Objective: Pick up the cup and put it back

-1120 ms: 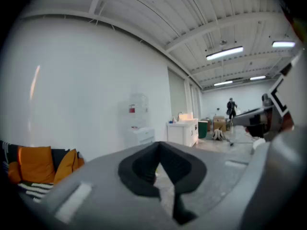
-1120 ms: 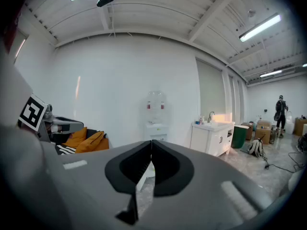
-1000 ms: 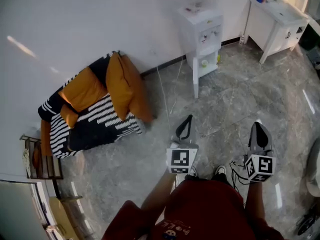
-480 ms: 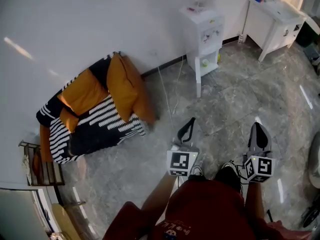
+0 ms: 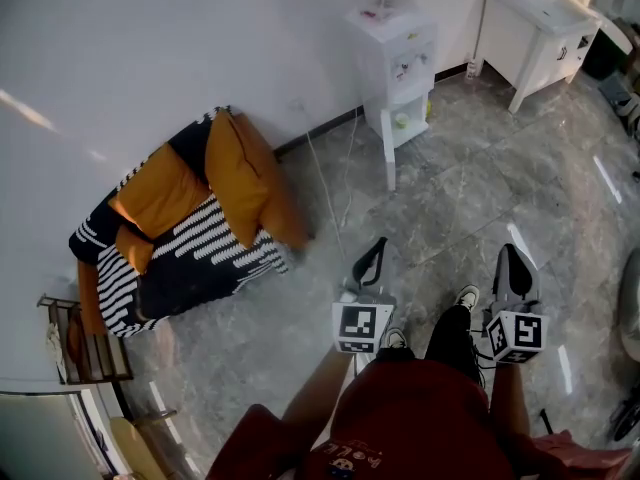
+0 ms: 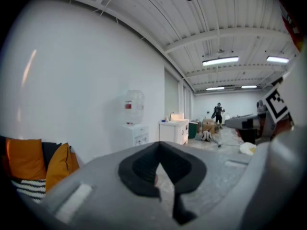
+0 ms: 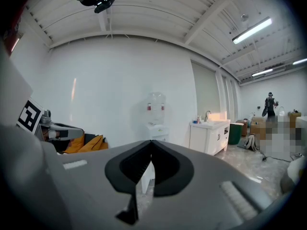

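The left tool (image 5: 377, 245) and right tool (image 5: 511, 252) are both closed with nothing between the jaws. No cup shows in any view. It probably waits at the dispenser (image 5: 398, 56), well ahead across the floor. The left tool looks slightly nearer to it.

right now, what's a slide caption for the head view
Person holds the left gripper and right gripper, both shut and empty, over a grey floor, facing a water dispenser; striped sofa at left.
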Action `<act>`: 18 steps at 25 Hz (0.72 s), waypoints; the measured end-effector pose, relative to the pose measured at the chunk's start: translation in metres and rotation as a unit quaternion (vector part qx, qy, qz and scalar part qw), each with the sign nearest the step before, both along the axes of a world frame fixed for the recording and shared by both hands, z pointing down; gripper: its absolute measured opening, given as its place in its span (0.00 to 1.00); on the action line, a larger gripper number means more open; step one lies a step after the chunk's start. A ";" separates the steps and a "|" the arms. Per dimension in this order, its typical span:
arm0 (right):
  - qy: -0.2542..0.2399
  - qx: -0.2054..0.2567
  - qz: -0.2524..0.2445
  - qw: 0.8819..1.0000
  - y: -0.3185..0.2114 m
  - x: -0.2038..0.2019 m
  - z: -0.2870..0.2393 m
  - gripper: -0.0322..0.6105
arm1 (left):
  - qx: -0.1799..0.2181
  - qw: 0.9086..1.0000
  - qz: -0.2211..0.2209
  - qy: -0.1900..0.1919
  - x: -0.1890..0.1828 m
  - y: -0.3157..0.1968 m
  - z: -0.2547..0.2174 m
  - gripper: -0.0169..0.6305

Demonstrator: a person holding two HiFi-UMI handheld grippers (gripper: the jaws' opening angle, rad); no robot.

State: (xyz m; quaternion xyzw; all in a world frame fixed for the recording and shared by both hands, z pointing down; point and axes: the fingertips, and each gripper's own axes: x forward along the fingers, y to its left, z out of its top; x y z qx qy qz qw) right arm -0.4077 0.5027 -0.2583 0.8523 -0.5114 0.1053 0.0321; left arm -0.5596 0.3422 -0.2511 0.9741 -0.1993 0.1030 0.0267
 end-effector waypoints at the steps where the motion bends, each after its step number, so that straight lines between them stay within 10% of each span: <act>1: 0.002 -0.006 0.000 1.000 0.000 0.005 0.001 0.05 | -0.001 1.000 -0.003 -0.001 0.005 -0.001 0.001 0.02; 18: -0.028 -0.009 -0.009 1.000 -0.004 0.191 0.031 0.05 | 0.025 0.999 -0.035 -0.025 0.183 -0.002 0.006 0.03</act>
